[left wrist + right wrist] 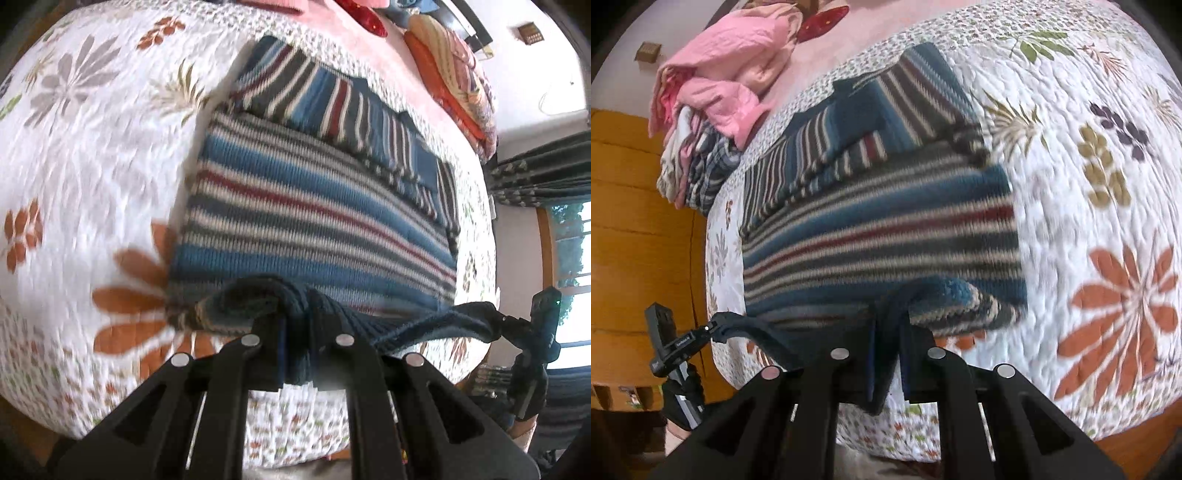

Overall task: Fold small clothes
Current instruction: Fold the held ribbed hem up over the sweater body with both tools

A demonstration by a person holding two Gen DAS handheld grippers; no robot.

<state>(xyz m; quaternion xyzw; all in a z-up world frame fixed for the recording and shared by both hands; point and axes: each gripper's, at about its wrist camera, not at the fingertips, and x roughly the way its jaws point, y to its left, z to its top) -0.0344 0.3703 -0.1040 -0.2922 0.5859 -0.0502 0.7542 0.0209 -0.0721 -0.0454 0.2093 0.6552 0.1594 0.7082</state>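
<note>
A striped knit sweater (314,214) in blue, grey, white and dark red lies flat on a floral quilt (81,155), its sleeves folded across the far part. My left gripper (295,325) is shut on the sweater's dark near hem at its left corner, lifting it slightly. In the right wrist view the same sweater (879,229) fills the middle, and my right gripper (890,332) is shut on the hem at the right corner. The hem stretches between both grippers. The right gripper (498,325) shows at the left view's right edge, the left gripper (716,325) at the right view's left edge.
A pile of pink and striped clothes (713,96) lies at the far left of the bed. Folded orange and striped fabrics (454,81) sit at the far right, with a red cushion (365,18). A wooden wall (639,229), curtains and a window (569,266) border the bed.
</note>
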